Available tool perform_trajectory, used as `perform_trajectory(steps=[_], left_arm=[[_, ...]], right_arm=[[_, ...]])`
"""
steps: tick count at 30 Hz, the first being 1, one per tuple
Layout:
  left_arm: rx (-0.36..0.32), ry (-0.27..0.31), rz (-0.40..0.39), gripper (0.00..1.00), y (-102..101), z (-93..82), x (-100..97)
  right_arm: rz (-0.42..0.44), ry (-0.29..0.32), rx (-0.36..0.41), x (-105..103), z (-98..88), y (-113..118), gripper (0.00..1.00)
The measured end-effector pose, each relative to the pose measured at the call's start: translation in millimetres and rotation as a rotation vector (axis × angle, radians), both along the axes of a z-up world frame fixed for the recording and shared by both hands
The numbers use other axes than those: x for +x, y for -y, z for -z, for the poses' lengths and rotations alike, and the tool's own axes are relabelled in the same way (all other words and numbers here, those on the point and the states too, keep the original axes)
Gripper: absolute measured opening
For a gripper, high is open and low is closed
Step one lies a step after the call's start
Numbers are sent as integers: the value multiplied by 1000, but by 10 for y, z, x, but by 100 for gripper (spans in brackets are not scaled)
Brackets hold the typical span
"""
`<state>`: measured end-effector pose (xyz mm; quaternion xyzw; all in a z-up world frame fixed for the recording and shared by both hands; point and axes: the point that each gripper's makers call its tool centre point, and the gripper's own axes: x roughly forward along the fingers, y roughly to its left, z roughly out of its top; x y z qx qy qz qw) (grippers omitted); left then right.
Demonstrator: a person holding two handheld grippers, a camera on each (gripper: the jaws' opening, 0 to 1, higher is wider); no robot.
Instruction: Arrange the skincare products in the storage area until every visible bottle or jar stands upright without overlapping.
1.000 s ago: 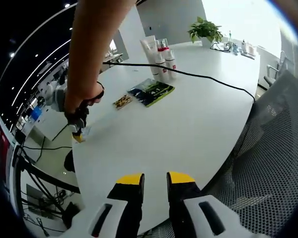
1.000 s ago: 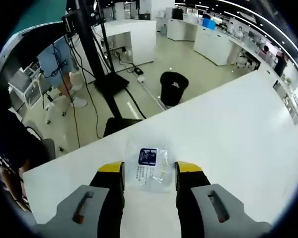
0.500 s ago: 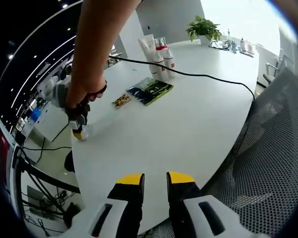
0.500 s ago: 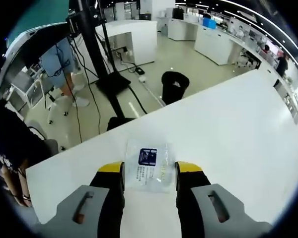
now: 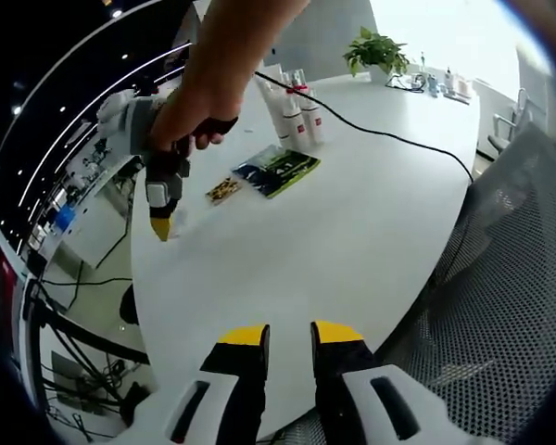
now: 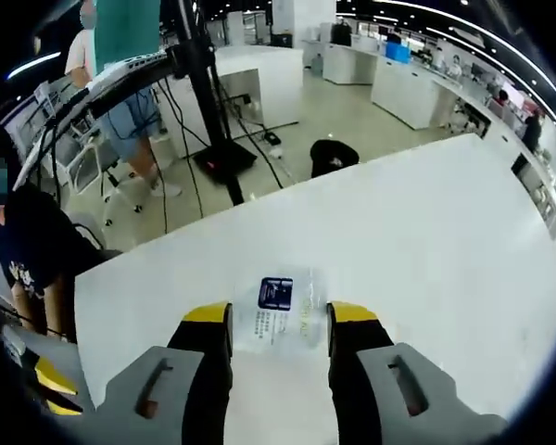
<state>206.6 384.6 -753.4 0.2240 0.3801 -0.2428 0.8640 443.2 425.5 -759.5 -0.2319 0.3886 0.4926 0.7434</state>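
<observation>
So your right gripper (image 6: 276, 323) just came up off the table (image 5: 352, 232) with the clear sachet (image 6: 280, 311) clamped between its jaws. In the left gripper view you can see it lifted in the upper left, yellow tips pointing down, where half a second ago it was down at the table edge. Your left gripper (image 5: 287, 338) hasn't budged, jaws a little apart and holding nothing. The bottles (image 5: 296, 116) stand upright in the upper middle, beside the flat packets (image 5: 278, 170). I'd guess the sachet heads over there next.
</observation>
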Motion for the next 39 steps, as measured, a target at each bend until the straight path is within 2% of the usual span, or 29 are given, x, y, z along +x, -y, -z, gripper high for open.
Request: perform_trajectory(steps=[2,4,6,9,10,12,17,21,27,29,31,35,38,39], left_arm=[[1,-2,3,19,2,0,-2],[6,-9,8,19,4,9,-8],[10,-12,8,19,0,13,-11],[8,-9,-1,19,0,7,-2],[10,-10,0,19,-2,8,-4],[14,-15,3,19,-4,18,-7],[12,-22,-2,19,-8,29,-3],[15,-19,1,19,-11,30,1],[19,-21,-3,19,-31,41,4],[18,-15,-6,19,-37,34,10],[17,-15,-11,19,-45,28,7],[20,-19,-9,19,-47,36,-2],[23,-20,-3,19,-42,38,-4],[22,-20,-4,19,-45,39,-4]], right_arm=[[0,-11,-43,11,76,202,38],[-3,-14,-58,-76,100,364,38],[-27,-13,-115,-140,164,583,38],[-55,-14,-152,-197,207,724,38],[-90,-8,-185,-212,232,785,38],[-141,31,-227,-131,270,848,38],[-197,46,-257,-94,295,812,38],[-270,66,-293,-143,379,760,39],[-304,45,-319,-185,478,780,39],[-359,47,-343,-215,468,767,38],[-341,45,-331,-179,463,760,38],[-349,11,-335,-197,495,782,38],[-345,-33,-324,-196,531,797,38],[-327,-59,-323,-255,538,804,38]])
